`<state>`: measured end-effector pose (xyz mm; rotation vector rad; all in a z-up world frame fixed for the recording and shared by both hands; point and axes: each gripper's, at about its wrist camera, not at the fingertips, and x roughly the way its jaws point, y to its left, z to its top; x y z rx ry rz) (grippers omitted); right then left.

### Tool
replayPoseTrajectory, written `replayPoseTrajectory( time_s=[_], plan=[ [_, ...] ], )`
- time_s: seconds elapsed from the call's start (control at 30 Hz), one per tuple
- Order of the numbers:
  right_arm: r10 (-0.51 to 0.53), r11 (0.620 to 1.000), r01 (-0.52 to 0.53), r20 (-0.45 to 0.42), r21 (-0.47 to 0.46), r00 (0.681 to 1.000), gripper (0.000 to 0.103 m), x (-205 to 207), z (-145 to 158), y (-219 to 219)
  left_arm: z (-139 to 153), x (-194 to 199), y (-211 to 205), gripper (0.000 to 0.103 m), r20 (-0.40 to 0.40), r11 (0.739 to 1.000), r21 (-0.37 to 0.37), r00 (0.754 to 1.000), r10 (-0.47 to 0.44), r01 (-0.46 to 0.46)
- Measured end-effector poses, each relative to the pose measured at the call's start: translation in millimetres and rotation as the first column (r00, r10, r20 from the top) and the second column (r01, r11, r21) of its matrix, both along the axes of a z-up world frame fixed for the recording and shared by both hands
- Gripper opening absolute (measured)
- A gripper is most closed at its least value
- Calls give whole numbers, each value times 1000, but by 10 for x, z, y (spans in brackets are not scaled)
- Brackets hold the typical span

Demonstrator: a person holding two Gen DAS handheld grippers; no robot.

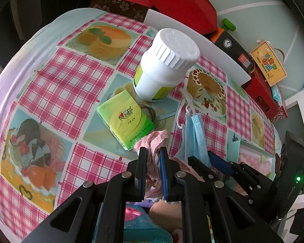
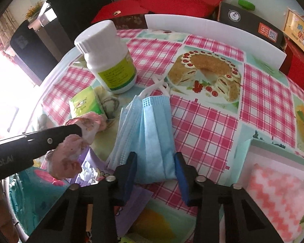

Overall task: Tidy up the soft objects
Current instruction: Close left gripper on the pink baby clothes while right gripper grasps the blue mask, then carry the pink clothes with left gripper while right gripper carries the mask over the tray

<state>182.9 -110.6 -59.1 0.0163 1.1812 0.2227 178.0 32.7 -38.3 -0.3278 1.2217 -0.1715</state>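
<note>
Pink cloth (image 1: 153,141) in left claw (image 1: 153,156)

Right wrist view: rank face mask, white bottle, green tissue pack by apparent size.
1. Blue face mask, largest, though it lies nearest the camera, which inflates it.
2. White bottle.
3. Green tissue pack, smallest, partly hidden by the pink cloth.

Two wrist fisheyes, steeply downward, close, sharing tablecloth (image 1: 56,77)

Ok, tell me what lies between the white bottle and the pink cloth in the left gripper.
The green tissue pack lies between the white bottle and the pink cloth, seen in the left wrist view.
</note>
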Motion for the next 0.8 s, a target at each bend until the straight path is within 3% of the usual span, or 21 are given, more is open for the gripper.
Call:
replayPoseTrajectory(
  time_s=[0.1, 0.27, 0.8],
  plan=[
    [-1, 1000, 1, 7, 12, 1000, 27, -18, 5, -12, 1, -1, 0, 12, 1, 1000, 1, 1000, -1, 1],
    [-14, 1000, 13, 23, 28, 1000, 24, -58, 62, -48, 14, 1, -6, 12, 5, 1000, 3, 1000, -1, 1],
    [-78, 994, 64, 166, 89, 983, 22, -286, 635, -259, 324, -65, -39, 12, 94, 1000, -2, 996, -12, 12]
  ],
)
